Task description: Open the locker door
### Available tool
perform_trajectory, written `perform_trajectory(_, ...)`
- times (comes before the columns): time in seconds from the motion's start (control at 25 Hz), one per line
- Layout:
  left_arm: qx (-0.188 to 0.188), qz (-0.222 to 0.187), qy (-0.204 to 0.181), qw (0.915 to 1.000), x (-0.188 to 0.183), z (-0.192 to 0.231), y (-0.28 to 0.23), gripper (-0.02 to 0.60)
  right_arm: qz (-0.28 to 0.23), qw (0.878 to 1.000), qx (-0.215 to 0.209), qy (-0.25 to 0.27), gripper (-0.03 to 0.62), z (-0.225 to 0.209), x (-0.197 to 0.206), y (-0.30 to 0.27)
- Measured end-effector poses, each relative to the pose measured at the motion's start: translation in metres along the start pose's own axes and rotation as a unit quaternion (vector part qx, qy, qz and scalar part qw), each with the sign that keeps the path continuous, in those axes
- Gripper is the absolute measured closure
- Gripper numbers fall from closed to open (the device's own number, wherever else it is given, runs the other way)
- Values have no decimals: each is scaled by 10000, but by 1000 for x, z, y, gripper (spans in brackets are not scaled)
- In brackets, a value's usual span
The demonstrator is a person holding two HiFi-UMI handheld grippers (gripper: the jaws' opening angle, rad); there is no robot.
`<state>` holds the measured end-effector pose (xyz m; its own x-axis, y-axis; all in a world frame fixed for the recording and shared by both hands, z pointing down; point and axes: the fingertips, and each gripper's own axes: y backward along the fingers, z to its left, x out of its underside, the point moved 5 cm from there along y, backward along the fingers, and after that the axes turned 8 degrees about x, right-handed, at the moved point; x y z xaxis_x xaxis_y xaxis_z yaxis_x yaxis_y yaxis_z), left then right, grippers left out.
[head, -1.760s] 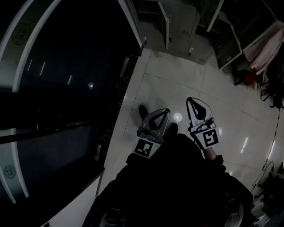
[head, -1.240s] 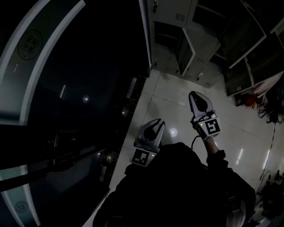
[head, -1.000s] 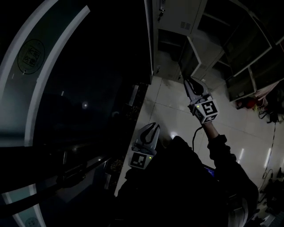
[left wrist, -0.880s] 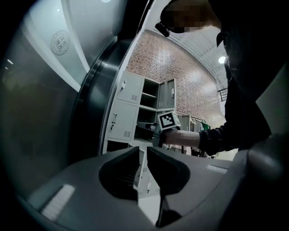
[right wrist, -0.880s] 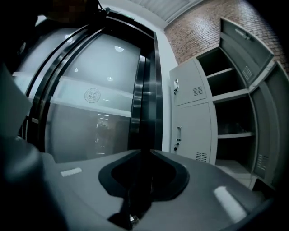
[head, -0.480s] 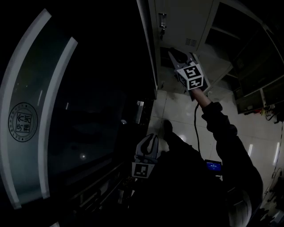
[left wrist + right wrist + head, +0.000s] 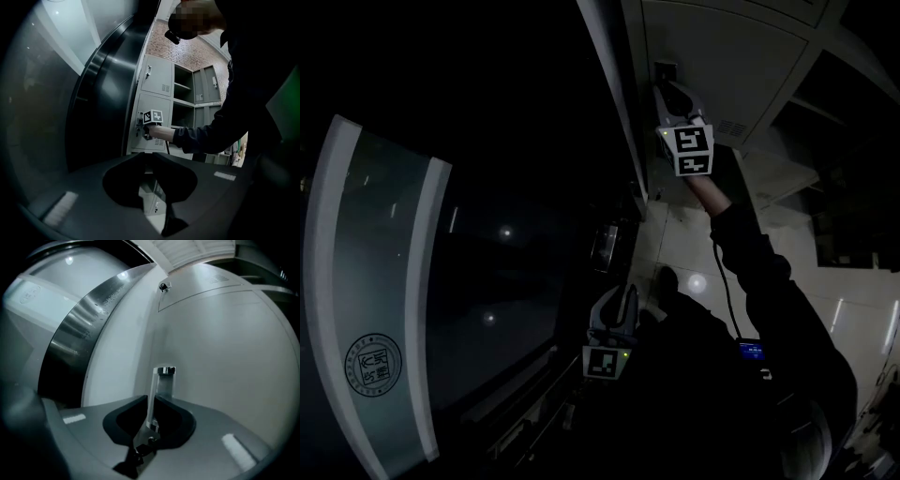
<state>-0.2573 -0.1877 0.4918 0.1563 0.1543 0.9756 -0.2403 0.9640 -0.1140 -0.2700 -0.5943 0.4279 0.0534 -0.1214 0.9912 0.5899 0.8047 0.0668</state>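
Note:
The grey locker door (image 7: 741, 66) stands shut at the top of the head view, and it fills the right gripper view (image 7: 225, 357). Its thin metal handle (image 7: 158, 380) sticks out near the door's left edge. My right gripper (image 7: 668, 91) is raised at arm's length, and its jaws are shut on that handle (image 7: 664, 70). The left gripper view shows the same grip from below, with the right gripper (image 7: 142, 130) at the door (image 7: 159, 101). My left gripper (image 7: 619, 302) hangs low by my waist, shut with nothing in it (image 7: 150, 157).
A dark curved glass wall with white bands and a round logo (image 7: 370, 366) runs along the left. Several other lockers, some open (image 7: 183, 89), stand to the right. Pale floor tiles (image 7: 689, 239) lie below. A small lock (image 7: 163, 286) sits on the door above.
My right gripper rose from waist height up to the locker and closed on the door handle. The head view tilted up toward the lockers. The left gripper stayed low.

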Motion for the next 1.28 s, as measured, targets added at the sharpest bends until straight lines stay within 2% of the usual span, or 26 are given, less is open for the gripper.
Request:
perform_trajectory(0.16, 138, -40, -76, 9999, -5, 7, -6, 528, -171, 9994, 286, -54, 531, 1, 0, 0)
perform_trajectory(0.24, 149, -46, -108, 9998, -5, 9, -1, 528, -121, 9995, 250, -158, 530, 3, 0, -7)
perform_trajectory(0.32, 145, -79, -140, 9998, -7, 10, 11, 528, -5, 9990, 259, -370, 555, 2, 1, -10)
perform_trajectory(0.4, 158, -136, -161, 9997, -8, 9, 26, 528, 105, 9986, 149, -489, 574, 1, 1, -4)
perform_trajectory(0.52, 241, -233, -181, 9993, -6, 5, 48, 528, 122, 9988, -240, -398, 571, 8, -7, 28)
perform_trajectory(0.64, 479, -290, -210, 9982, 2, -7, 74, 528, 72, 9987, -441, -241, 557, 18, -10, 92)
perform_trajectory(0.84, 1114, -148, -59, 9936, 30, -43, 110, 529, 56, 9998, 107, -135, 563, 6, -11, 233)
perform_trajectory(1.04, 1871, 40, 94, 9823, 56, -91, 123, 529, 727, 9973, 45, -83, 583, 23, 16, 384)
perform_trajectory(1.28, 2405, 72, 122, 9706, 72, -146, 123, 529, 1416, 9888, -456, 140, 592, 91, 43, 558)
